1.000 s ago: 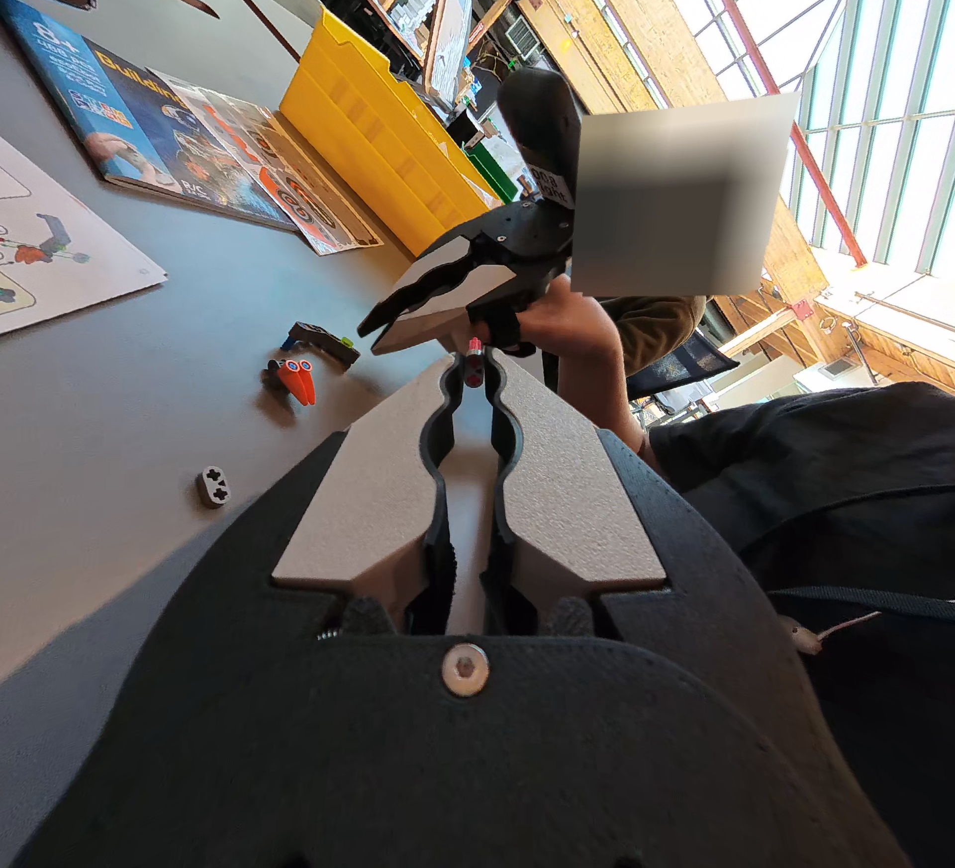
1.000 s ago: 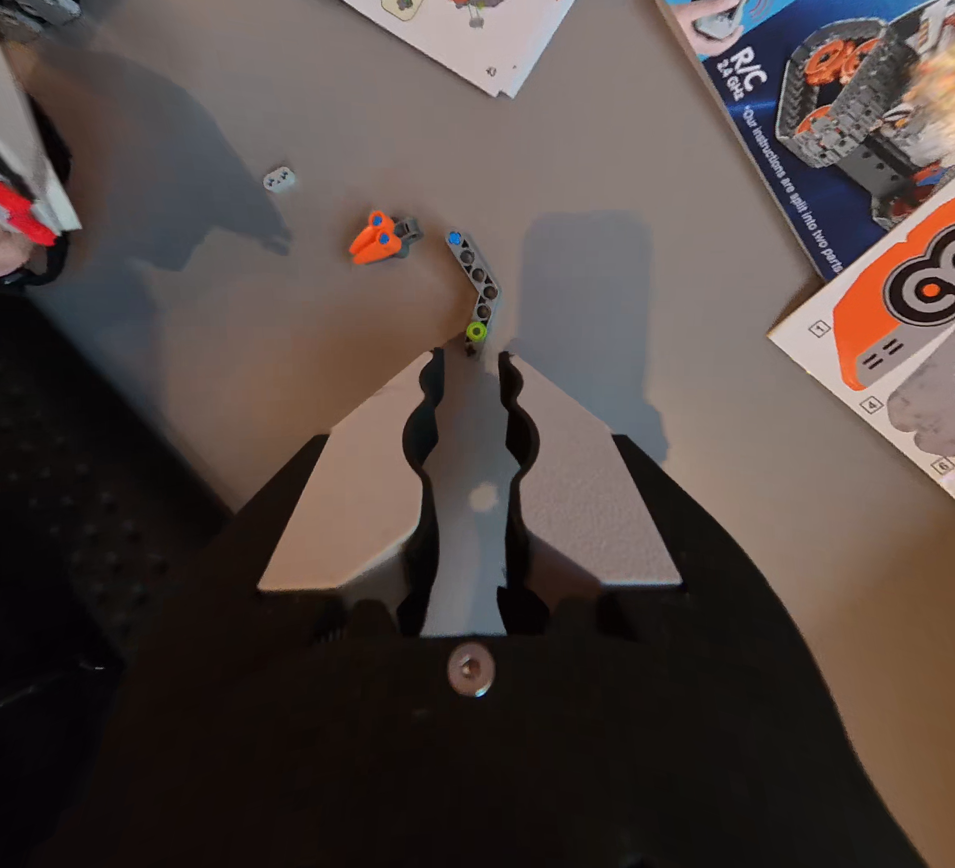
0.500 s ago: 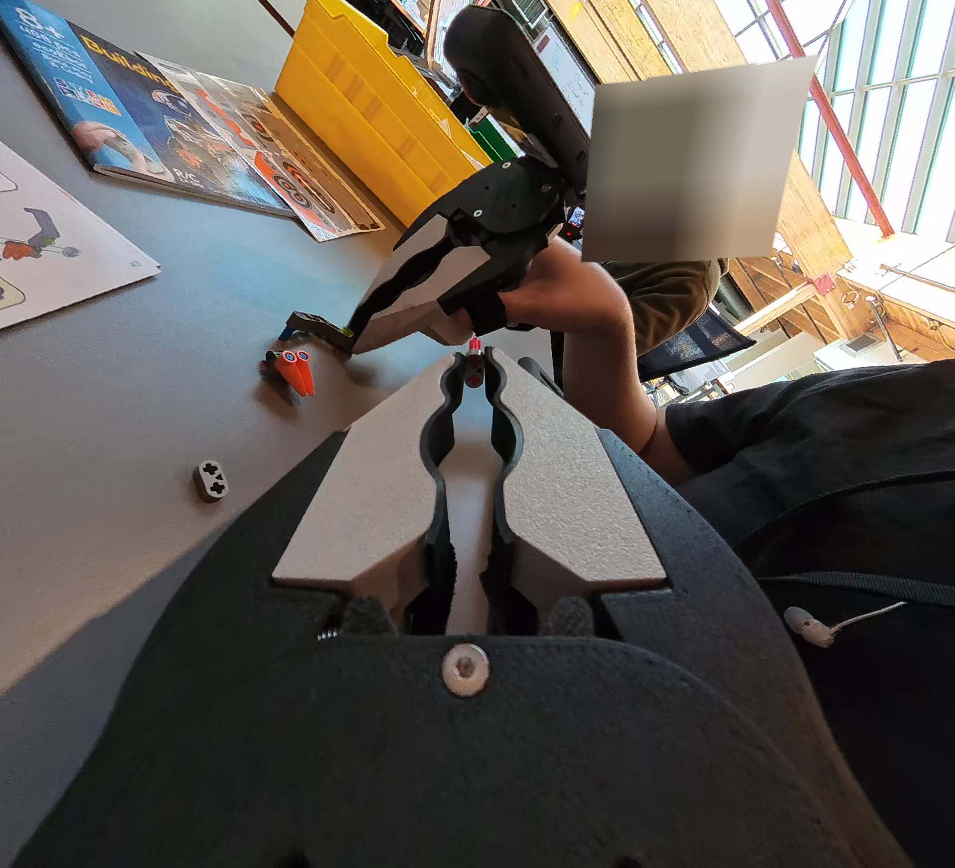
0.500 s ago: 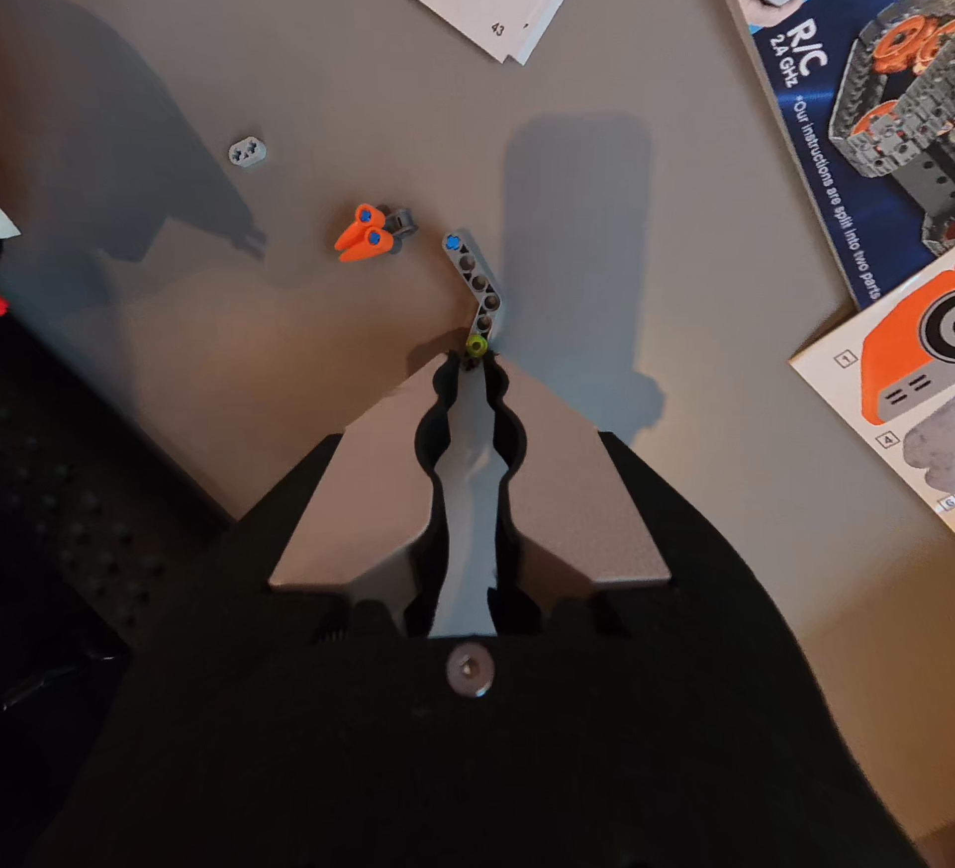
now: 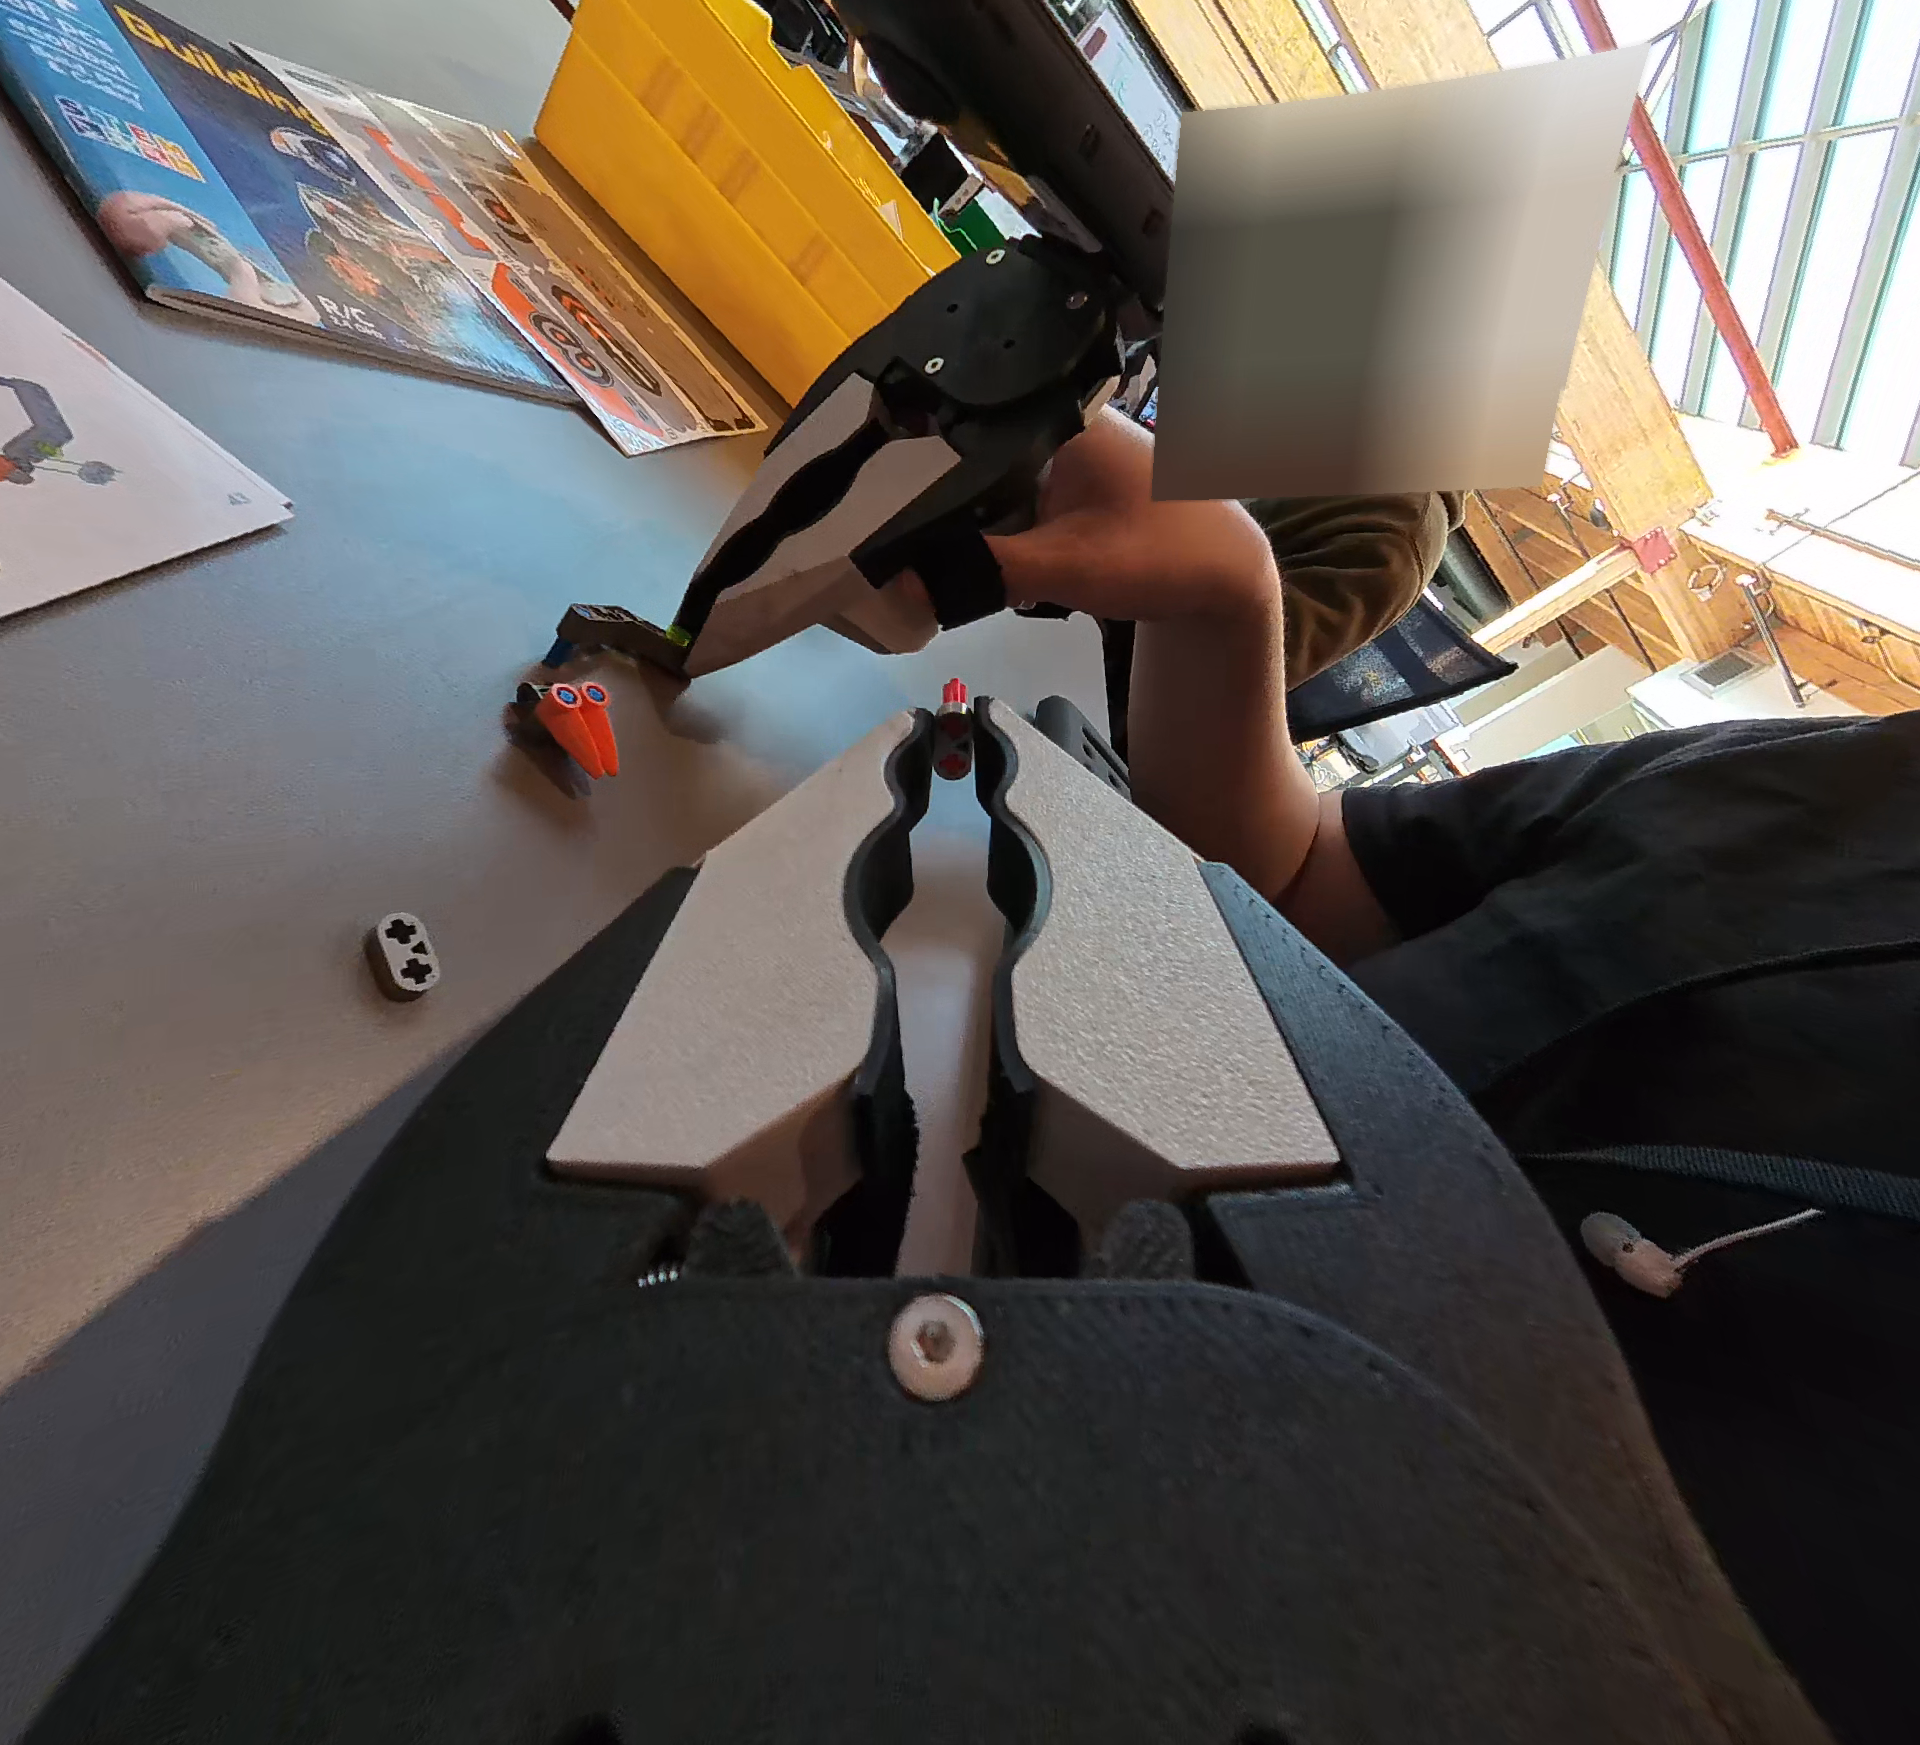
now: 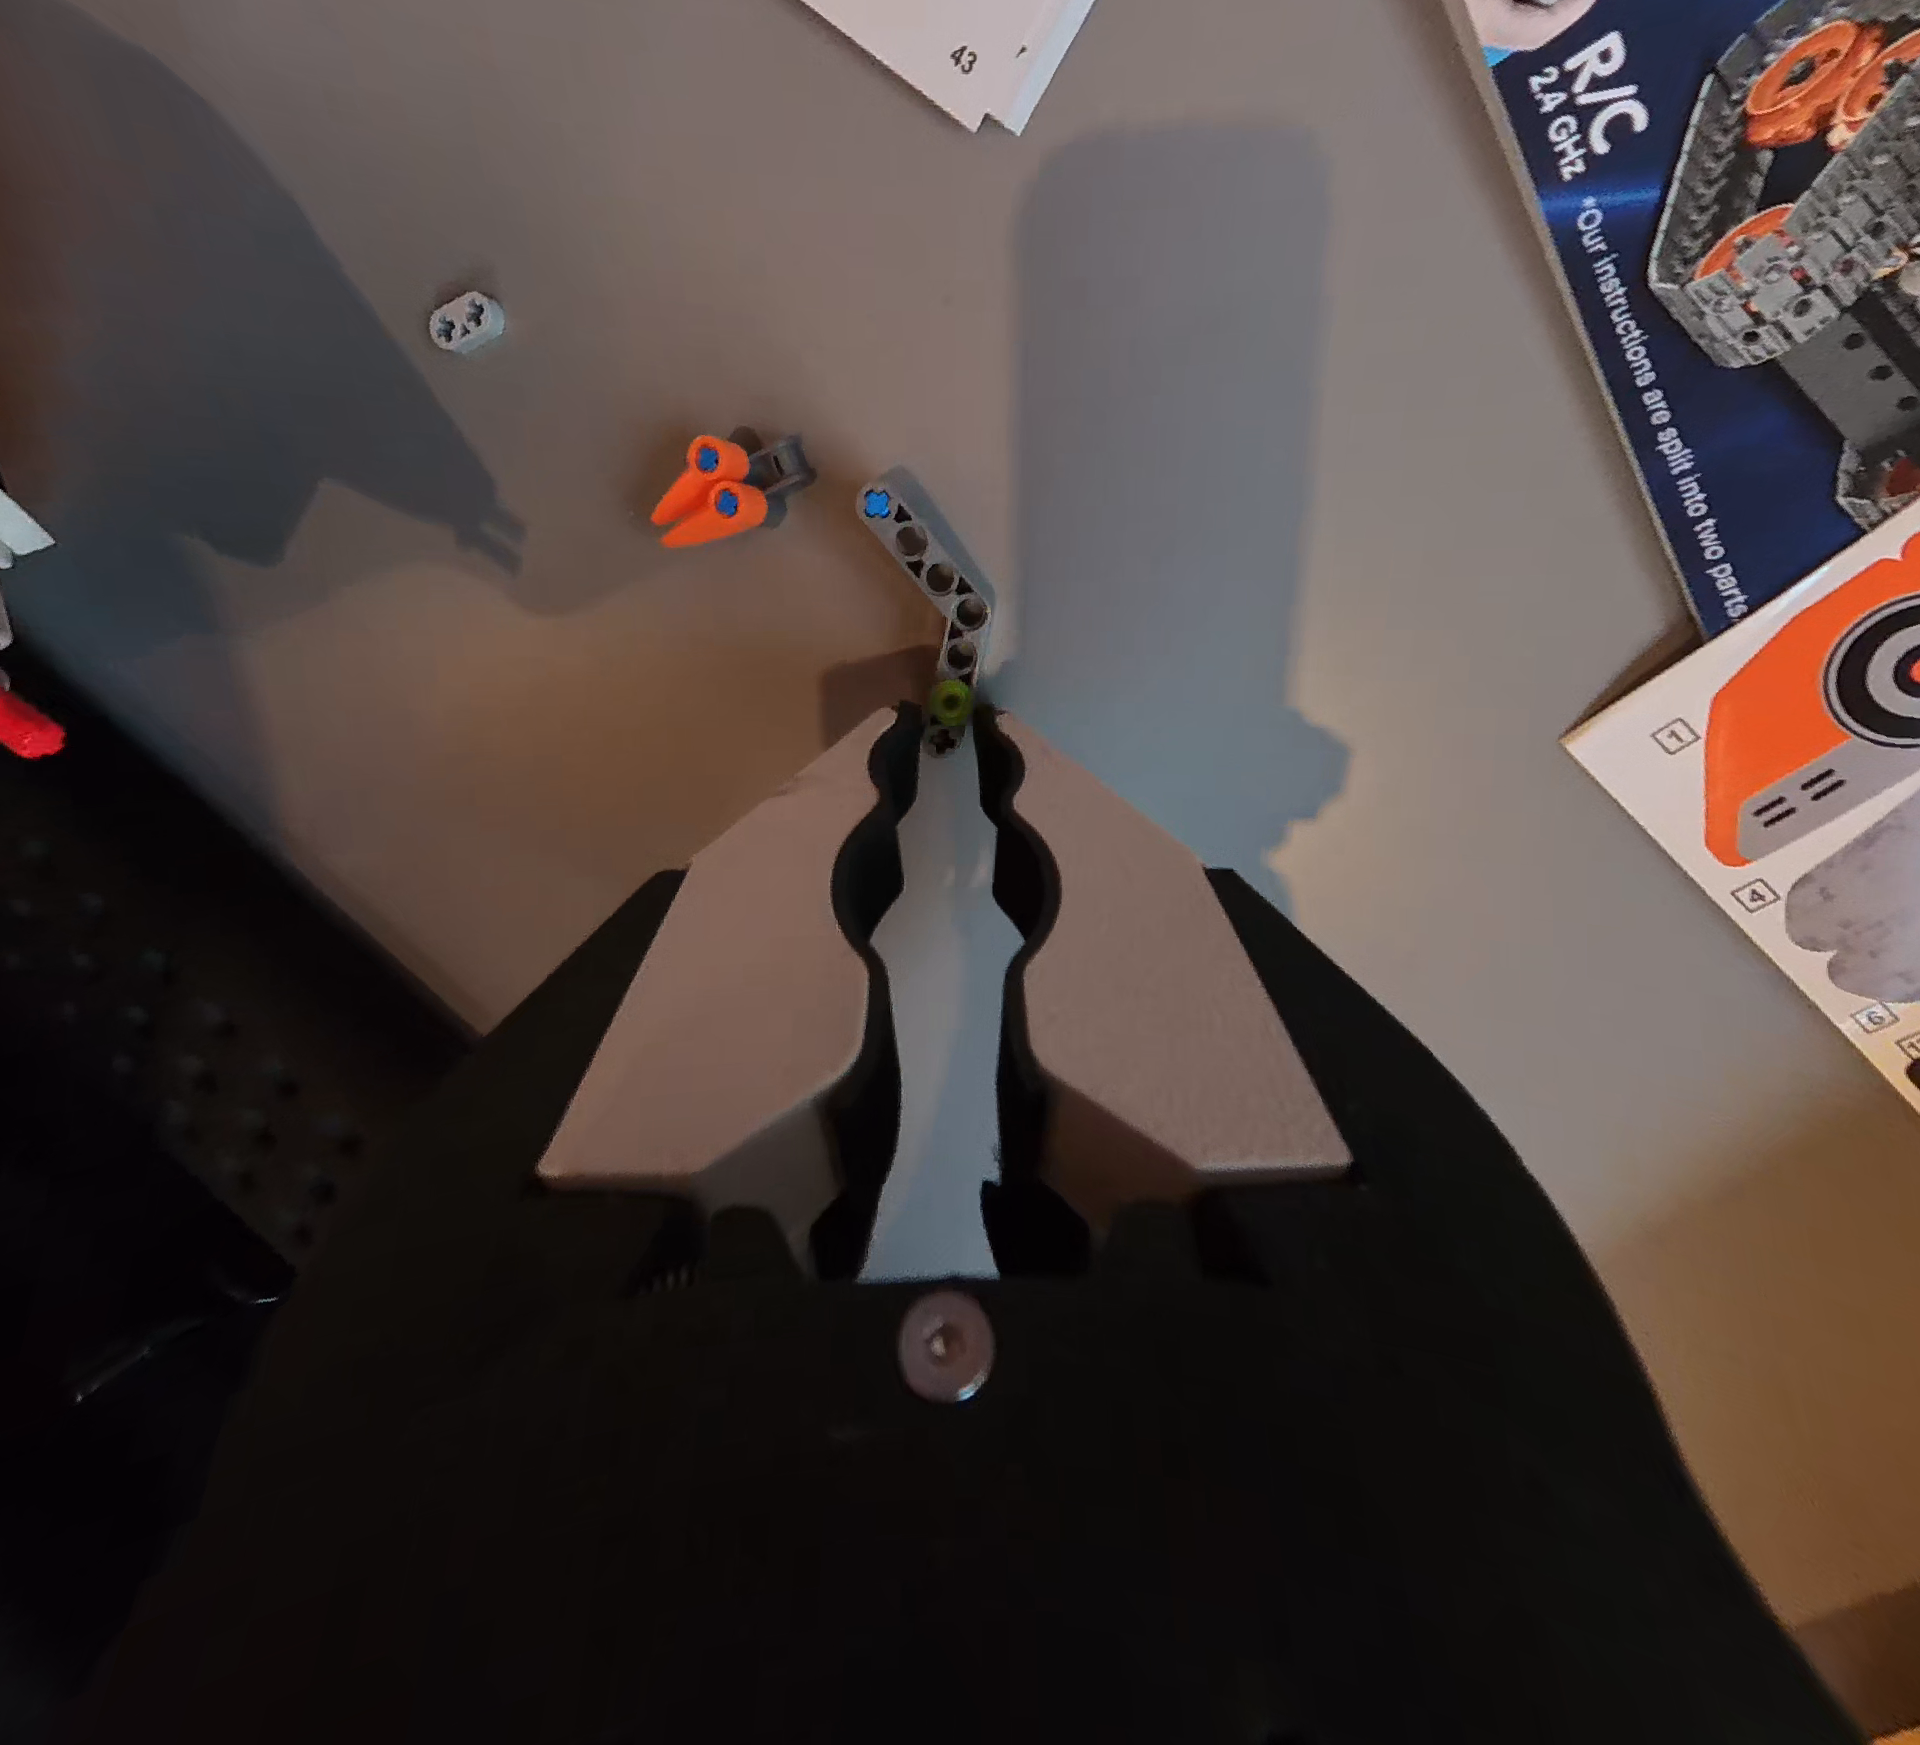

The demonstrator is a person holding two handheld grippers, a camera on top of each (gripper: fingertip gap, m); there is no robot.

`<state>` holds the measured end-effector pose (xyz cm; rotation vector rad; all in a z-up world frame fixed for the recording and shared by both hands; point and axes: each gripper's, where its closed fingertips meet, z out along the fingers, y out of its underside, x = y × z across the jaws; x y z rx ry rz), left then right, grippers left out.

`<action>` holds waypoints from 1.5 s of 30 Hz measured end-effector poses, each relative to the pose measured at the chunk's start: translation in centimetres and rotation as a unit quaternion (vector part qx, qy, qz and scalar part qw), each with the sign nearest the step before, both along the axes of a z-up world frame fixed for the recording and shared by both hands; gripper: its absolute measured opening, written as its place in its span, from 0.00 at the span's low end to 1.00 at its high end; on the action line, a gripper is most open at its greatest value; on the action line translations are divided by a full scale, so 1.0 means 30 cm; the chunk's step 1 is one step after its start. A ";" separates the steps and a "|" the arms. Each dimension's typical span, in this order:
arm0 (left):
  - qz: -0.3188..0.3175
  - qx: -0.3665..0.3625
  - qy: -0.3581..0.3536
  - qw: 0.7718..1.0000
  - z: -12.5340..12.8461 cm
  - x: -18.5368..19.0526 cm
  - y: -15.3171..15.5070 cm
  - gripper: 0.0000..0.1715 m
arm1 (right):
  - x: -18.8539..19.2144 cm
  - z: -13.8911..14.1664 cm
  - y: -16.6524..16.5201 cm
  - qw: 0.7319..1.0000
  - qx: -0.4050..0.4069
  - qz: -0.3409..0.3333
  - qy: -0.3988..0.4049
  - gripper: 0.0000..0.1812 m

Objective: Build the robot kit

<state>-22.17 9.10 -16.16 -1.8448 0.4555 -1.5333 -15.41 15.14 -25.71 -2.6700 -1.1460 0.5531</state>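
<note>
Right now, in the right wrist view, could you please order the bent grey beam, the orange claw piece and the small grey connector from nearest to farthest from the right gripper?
1. Bent grey beam: between the right gripper tips.
2. Orange claw piece: up-left.
3. Small grey connector: farther up-left.

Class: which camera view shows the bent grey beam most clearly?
The right wrist view: it looks down on the bent grey beam, showing its holes and bend, with the right hand-held gripper shut on its near end. The left wrist view shows only a dark sliver.
</note>
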 end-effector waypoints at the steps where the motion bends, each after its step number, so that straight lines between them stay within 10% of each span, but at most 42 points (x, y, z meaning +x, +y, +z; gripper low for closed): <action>1: 0.000 0.000 0.000 1.000 -0.001 0.001 0.000 0.03 | 0.001 0.000 -0.002 1.000 -0.002 0.000 0.002 0.06; 11: -0.002 -0.015 -0.004 1.000 -0.012 0.004 0.002 0.03 | -0.066 0.034 -0.034 0.991 -0.046 0.019 0.125 0.04; 16: -0.001 -0.044 -0.056 0.997 0.013 -0.007 0.008 0.03 | -0.162 0.269 -0.088 0.896 -0.143 0.024 0.419 0.04; 27: -0.007 -0.041 -0.099 0.994 0.057 -0.025 0.003 0.03 | -0.249 0.421 -0.170 0.775 -0.251 0.040 0.579 0.03; 45: -0.001 -0.031 -0.123 0.992 0.094 -0.050 -0.002 0.03 | -0.274 0.418 -0.181 0.772 -0.237 0.040 0.588 0.03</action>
